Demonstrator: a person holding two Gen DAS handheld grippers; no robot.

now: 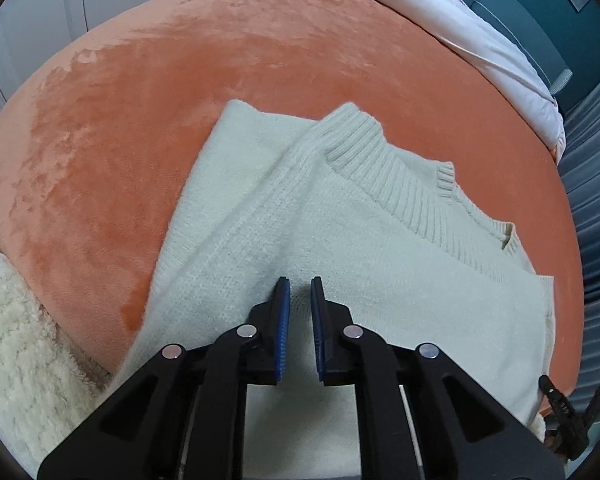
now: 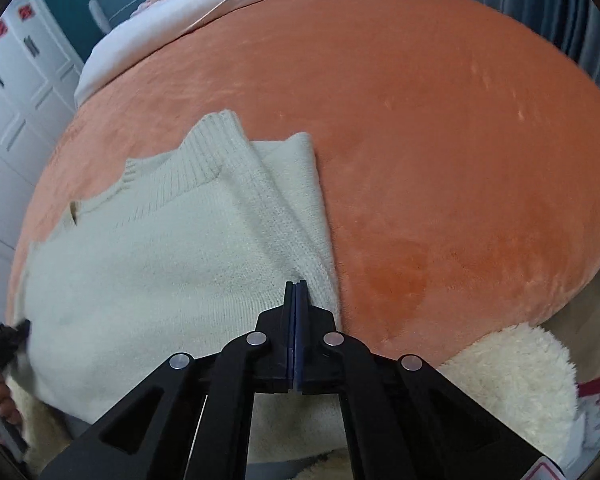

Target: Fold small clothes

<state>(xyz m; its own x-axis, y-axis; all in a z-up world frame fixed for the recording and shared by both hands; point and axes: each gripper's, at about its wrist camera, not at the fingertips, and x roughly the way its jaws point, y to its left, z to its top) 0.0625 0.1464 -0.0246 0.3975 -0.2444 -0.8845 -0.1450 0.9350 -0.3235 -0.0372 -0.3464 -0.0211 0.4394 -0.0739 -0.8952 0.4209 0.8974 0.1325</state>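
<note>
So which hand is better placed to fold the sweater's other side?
Left, probably. In the right wrist view the left gripper sits at the unfolded edge of the sweater; the right gripper is shut over the side already folded.

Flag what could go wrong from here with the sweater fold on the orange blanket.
1. Both grippers look empty: the left gripper shows a narrow gap with only knit behind it, and the right gripper is shut over the cream sweater. A pull now may move nothing.
2. The folded sleeve lies loose on top and could slide open.
3. The plush orange blanket may drag the knit and bunch it.
</note>
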